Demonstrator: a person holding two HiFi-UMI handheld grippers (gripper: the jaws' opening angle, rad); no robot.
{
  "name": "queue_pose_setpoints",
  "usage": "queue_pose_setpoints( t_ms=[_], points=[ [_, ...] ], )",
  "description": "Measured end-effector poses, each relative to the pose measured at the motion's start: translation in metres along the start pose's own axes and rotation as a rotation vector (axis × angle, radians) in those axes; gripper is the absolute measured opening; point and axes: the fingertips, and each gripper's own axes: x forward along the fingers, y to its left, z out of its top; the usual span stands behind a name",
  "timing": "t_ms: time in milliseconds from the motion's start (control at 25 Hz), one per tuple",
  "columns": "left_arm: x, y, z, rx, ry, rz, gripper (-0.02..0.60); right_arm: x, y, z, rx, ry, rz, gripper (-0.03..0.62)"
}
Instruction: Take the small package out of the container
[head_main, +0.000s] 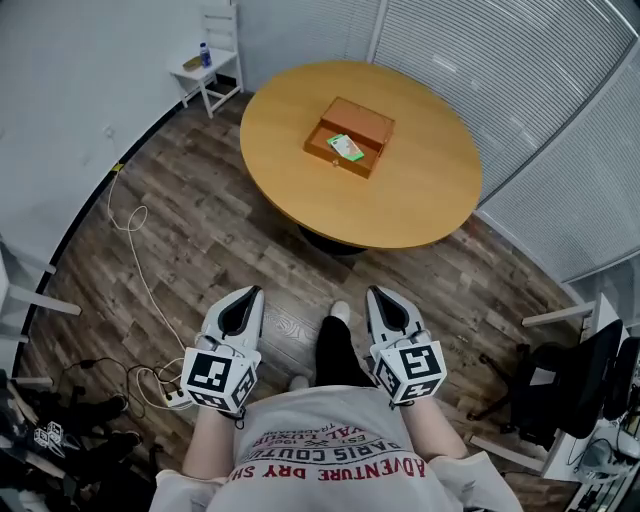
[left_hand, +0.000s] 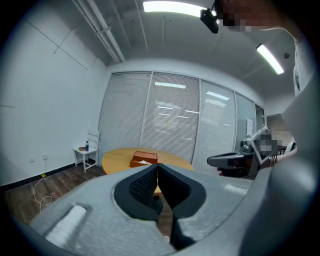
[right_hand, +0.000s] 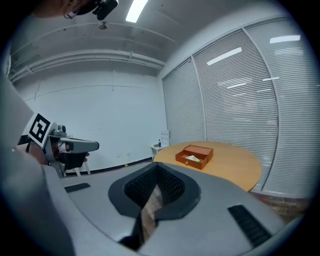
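both claws shut and empty, package lying in the open box

the left claw (left_hand: 158, 168) has its two dark ribbed jaws pressed together at the tips, with nothing between them. the right claw (right_hand: 156, 168) stands the same way: tips meeting, only floor showing through the slit lower down, nothing held. in the head view both are carried low, close in front of the person's grey printed shirt (head_main: 335, 450), side by side and a little apart, marker cubes toward the body, jaw tips pointing ahead toward the table. a dark trouser leg and a light shoe (head_main: 340, 312) show between them.

ahead, well apart from both claws, is a round wooden table (head_main: 420, 200) on a dark central foot. near its middle sits the container (head_main: 371, 122), an orange-brown wooden box with its lid thrown back. the small package (head_main: 345, 147), white with green, lies flat inside the open half, toward the near wall.

the floor (head_main: 220, 230) is dark wood plank. a white cable (head_main: 135, 235) snakes across it at the left down to a power strip (head_main: 172, 397) near the left claw. beyond the table, by the white wall, a small white stand (head_main: 213, 68) carries a bottle (head_main: 205, 52). closed grey blinds (head_main: 520, 80) line the curved window wall at the right, and a black office chair (head_main: 585, 375) stands at the lower right.
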Motion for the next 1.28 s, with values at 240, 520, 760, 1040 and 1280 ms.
queue_pose_setpoints(
  t_ms=[240,520,760,1040,1280],
  points=[
    [0.090,0.024,0.032,0.004,-0.026,0.041,0.011,0.076,-0.070,0.029,-0.009,0.001,0.026,0.008],
    [0.207,0.041,0.083,0.013,-0.064,0.060,0.011,0.162,-0.163,0.075,-0.004,-0.008,0.054,0.008],
    [0.292,0.052,0.088,-0.014,-0.045,0.082,0.011,0.222,-0.223,0.082,-0.016,0.041,0.090,0.008],
    [0.358,0.063,0.086,-0.008,-0.007,0.025,0.011,0.272,-0.257,0.076,0.002,0.108,0.085,0.008],
    [0.427,0.101,0.089,0.017,0.041,-0.082,0.011,0.330,-0.272,0.077,0.028,0.158,0.028,0.009]
  ],
)
